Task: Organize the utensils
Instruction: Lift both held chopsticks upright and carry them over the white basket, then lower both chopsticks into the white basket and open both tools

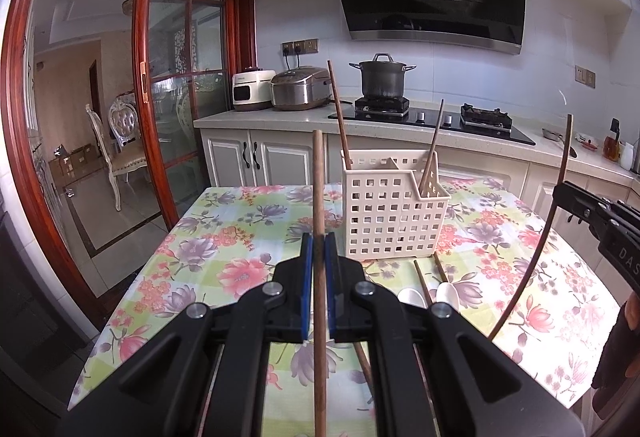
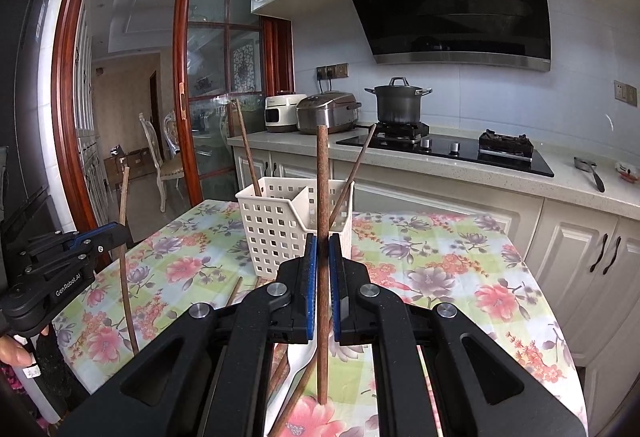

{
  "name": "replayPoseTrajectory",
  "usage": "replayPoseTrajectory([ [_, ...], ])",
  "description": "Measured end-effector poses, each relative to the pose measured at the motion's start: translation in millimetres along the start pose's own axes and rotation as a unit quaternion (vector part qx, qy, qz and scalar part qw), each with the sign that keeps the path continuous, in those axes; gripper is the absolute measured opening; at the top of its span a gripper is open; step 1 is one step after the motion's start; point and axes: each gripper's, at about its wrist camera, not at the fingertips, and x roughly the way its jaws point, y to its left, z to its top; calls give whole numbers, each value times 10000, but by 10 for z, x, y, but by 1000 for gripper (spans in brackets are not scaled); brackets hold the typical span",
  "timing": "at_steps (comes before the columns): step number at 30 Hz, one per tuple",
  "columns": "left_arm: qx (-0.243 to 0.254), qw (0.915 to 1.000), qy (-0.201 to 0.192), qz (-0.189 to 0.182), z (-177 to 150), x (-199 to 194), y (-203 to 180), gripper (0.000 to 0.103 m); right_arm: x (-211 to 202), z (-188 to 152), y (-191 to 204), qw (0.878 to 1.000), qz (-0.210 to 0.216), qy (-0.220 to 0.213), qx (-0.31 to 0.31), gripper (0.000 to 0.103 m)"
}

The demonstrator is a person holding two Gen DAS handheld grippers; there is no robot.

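Both grippers were clenched, each on one wooden chopstick. Left gripper [image 1: 319, 237] held the left chopstick [image 1: 317, 189] between its blue pads, roughly at mid-length, so the stick ran upright with its upper end above the bench [image 1: 192, 237] and its lower end dropping out of view below the jaws. Right gripper [image 2: 323, 239] held the right chopstick [image 2: 322, 181] the same way (long axis near vertical, lower tip hanging just above the floral cloth). A mid-length grip probably kept each stick steady and left the lower end free to enter the holder from above.

The perforated utensil holder [image 1: 392, 213] stood on the bench ahead of both grippers, between them. It already carried two leaning sticks, one in the left compartment [image 1: 339, 113] and one in the right compartment [image 1: 430, 153], each tilted against the rim. Two white spoons [image 1: 444, 293] and further loose sticks lay flat on the cloth just in front of the holder, handles pointing toward it, not yet sorted.
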Motion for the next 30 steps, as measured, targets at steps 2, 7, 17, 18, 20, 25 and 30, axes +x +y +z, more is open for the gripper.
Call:
replayPoseTrajectory([
  [2,-6,10000,-21,8,4,-16,2,6,-27,7,10,10000,-2,-39,-12,7],
  [7,-51,10000,-83,-2,22,-45,14,6,-87,44,36,9999,-20,-122,-47,7],
  [17,-383,9982,-70,-453,137,-161,190,6,-173,140,54,9997,-28,-238,-82,7],
  [18,-397,9981,-78,-466,142,-172,197,6,-181,149,56,9996,-20,-252,-87,7],
  [20,-405,9980,-89,-467,150,-183,197,6,-189,155,58,9996,-6,-278,-101,7],
  [25,-376,9981,-66,-492,179,-184,182,6,-186,174,55,9995,6,-291,-126,7],
  [30,-284,9983,-111,-505,267,-178,155,6,-158,216,48,9994,-17,-315,-164,7],
])
